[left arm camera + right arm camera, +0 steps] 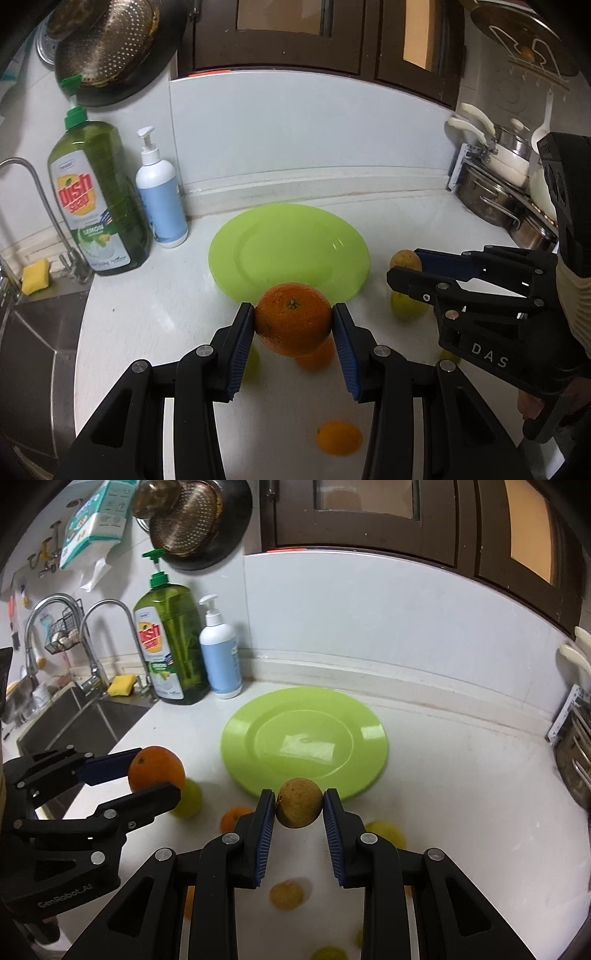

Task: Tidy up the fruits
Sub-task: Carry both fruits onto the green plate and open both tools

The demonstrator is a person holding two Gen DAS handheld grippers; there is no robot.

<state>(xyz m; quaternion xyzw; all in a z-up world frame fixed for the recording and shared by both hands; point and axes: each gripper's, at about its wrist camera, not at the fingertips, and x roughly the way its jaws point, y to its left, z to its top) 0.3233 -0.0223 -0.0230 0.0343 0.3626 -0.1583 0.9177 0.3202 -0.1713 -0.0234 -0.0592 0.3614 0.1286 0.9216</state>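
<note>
Left claw (293,325) clamps the orange (293,317) above the desk (147,314); right claw (299,806) pinches a brownish fruit (299,802); either round fruit may slip short of the green plate (258,716).

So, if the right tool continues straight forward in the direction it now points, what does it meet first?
Probably the green plate. The right tool, shut on a brownish fruit, points at the plate's near rim, with nothing visible between. It appears raised, so it might pass above the rim; depth is unclear.
</note>
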